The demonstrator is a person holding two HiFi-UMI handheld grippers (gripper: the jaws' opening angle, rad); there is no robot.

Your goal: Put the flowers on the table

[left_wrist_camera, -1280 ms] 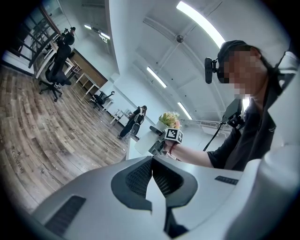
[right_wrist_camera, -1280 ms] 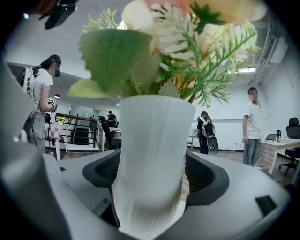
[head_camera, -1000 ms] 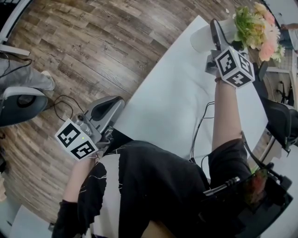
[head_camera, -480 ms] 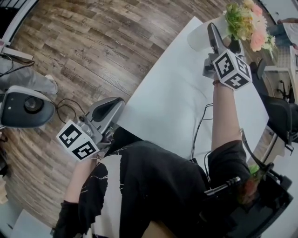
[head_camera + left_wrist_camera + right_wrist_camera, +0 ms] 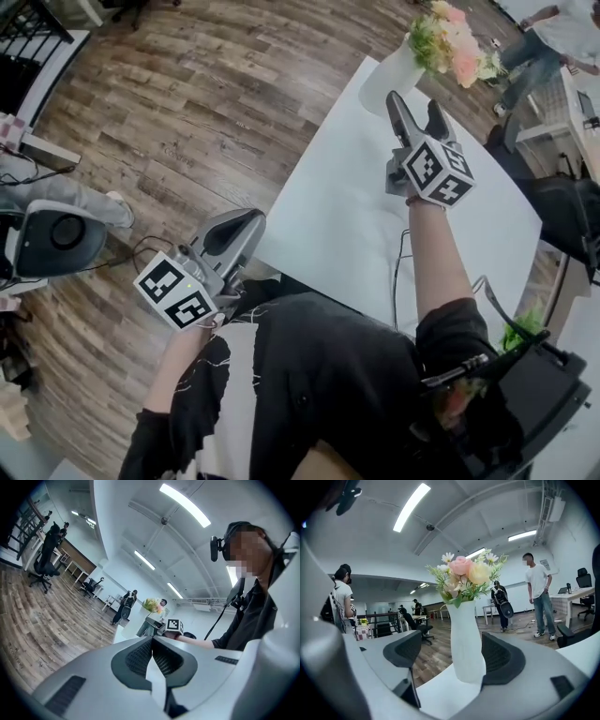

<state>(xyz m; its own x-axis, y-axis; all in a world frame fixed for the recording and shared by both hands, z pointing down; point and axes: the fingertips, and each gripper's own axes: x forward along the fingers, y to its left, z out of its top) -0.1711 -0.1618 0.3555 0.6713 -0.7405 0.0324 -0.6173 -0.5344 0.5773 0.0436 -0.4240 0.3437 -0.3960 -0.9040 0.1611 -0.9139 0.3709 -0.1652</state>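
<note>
A white vase (image 5: 386, 77) holding pink and cream flowers (image 5: 448, 45) stands upright near the far corner of the white table (image 5: 347, 206). My right gripper (image 5: 415, 105) hovers over the table just short of the vase, open, not touching it. In the right gripper view the vase (image 5: 465, 639) rises beyond the two spread jaws, with the flowers (image 5: 466, 576) above, and the right gripper (image 5: 454, 656) holds nothing. My left gripper (image 5: 234, 230) is shut and empty, off the table's near left edge above the floor; in its own view the left gripper (image 5: 152, 651) shows closed pads.
Wood floor lies left of the table. A grey device (image 5: 52, 239) with cables sits on the floor at left. A dark office chair (image 5: 562, 220) stands right of the table. A person in a white shirt (image 5: 539, 592) stands beyond the vase.
My right gripper has drawn back from the vase, which stays standing on the table. The head view has shifted; the left gripper has hardly moved.
</note>
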